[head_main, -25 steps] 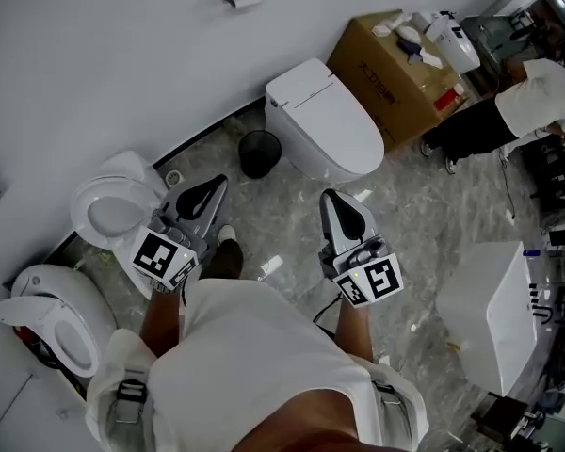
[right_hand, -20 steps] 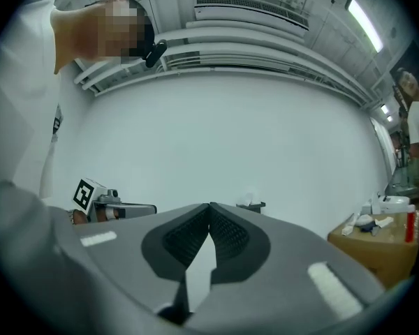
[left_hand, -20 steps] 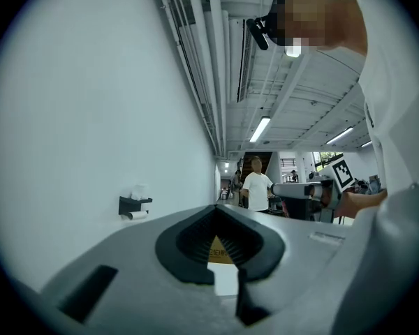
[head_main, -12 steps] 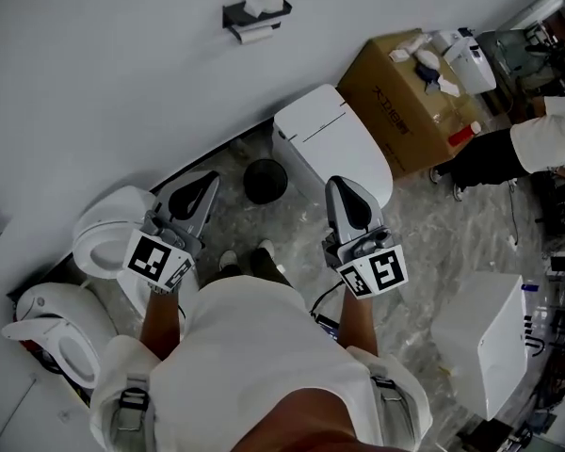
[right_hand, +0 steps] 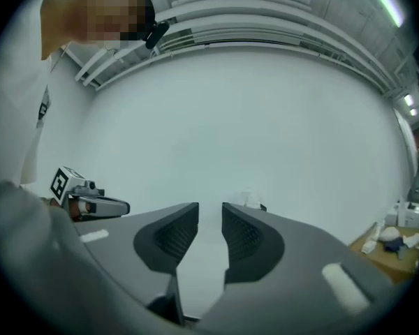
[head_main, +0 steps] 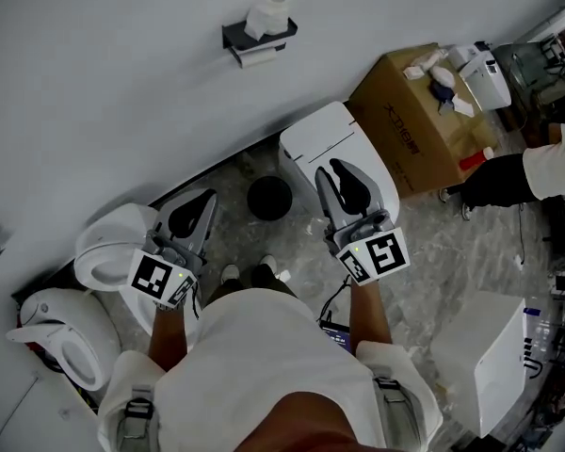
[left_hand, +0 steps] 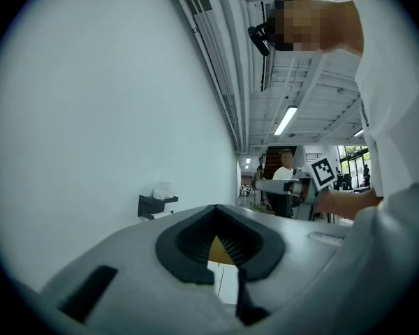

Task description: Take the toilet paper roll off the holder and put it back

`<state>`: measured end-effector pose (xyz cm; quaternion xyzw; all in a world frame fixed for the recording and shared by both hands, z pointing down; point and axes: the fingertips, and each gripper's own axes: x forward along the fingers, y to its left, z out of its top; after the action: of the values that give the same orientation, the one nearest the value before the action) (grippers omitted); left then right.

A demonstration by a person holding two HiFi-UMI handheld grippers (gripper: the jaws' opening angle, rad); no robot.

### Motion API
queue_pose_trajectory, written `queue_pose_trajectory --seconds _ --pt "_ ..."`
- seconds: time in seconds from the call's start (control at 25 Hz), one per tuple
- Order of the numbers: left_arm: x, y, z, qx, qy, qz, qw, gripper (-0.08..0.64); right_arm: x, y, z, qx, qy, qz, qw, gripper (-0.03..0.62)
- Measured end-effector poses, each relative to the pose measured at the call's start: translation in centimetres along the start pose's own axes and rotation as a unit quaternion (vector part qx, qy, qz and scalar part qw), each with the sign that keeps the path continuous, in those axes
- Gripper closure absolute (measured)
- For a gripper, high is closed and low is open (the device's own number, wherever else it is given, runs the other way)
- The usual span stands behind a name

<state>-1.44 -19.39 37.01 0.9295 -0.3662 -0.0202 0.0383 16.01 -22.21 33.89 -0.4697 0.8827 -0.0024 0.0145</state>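
A black holder (head_main: 259,36) is fixed high on the white wall, with a white toilet paper roll (head_main: 269,13) standing on top and a second roll (head_main: 255,57) hung beneath it. The holder (left_hand: 156,203) and its top roll (left_hand: 164,189) also show small in the left gripper view, and the roll (right_hand: 250,199) shows faintly past the right jaws. My left gripper (head_main: 207,198) is shut with nothing in it, its tips (left_hand: 215,209) meeting. My right gripper (head_main: 331,168) points toward the wall and its jaws are opening, with a clear gap (right_hand: 210,209) and nothing between them. Both are far from the holder.
A white toilet (head_main: 334,144) with its lid down stands below the holder, with a black waste bin (head_main: 268,198) beside it. More toilets (head_main: 108,243) sit at the left. A cardboard box (head_main: 414,111) and a person (head_main: 537,172) are at the right.
I have stepped closer to the wall, so the holder has come further into view. Both grippers have come forward, and the right jaws have parted from shut.
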Motion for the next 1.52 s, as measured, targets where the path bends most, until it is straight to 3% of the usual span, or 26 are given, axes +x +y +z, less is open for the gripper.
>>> queue_pose_trajectory --seconds 0.24,0.4,0.64,0.84,1.0,1.04,1.12,1.32,1.52 --pt "1.8 2.4 -1.5 -0.017 0.016 0.033 0.9992 0.56 10.4 -6.3 0.3 -0.032 0.003 0.007 0.999 0.327" --pt "2.5 3.4 -3.9 -0.042 0.039 0.062 0.9964 0.561 18.6 -11.4 -1.2 -0.048 0.026 0.005 0.998 0.291" --pt "0.7 6.6 -8.4 -0.088 0.068 0.126 0.9859 0.56 30.1 -16.3 -3.7 -0.054 0.044 -0.01 0.998 0.179" --pt "-1.0 7.8 -10.3 -0.108 0.072 0.167 0.9774 0.56 36.6 -17.5 -5.2 -0.063 0.056 -0.017 0.996 0.155" --pt "-2.0 8.6 -10.7 -0.113 0.073 0.188 0.9728 0.56 40.0 -17.8 -5.6 -0.079 0.068 -0.029 0.994 0.172" --pt "-2.2 8.8 -10.7 -0.113 0.072 0.192 0.9721 0.56 40.5 -18.1 -5.6 -0.084 0.076 -0.038 0.993 0.186" --pt "-2.5 9.1 -10.6 -0.114 0.071 0.198 0.9711 0.56 40.7 -18.9 -5.8 -0.093 0.092 -0.061 0.99 0.285" --pt "-2.7 9.2 -10.2 -0.108 0.068 0.199 0.9716 0.56 40.8 -19.8 -5.9 -0.087 0.111 -0.094 0.986 0.293" --pt "-2.9 9.5 -9.4 -0.103 0.065 0.199 0.9725 0.561 40.0 -19.5 -5.1 -0.097 0.1 -0.094 0.986 0.296"
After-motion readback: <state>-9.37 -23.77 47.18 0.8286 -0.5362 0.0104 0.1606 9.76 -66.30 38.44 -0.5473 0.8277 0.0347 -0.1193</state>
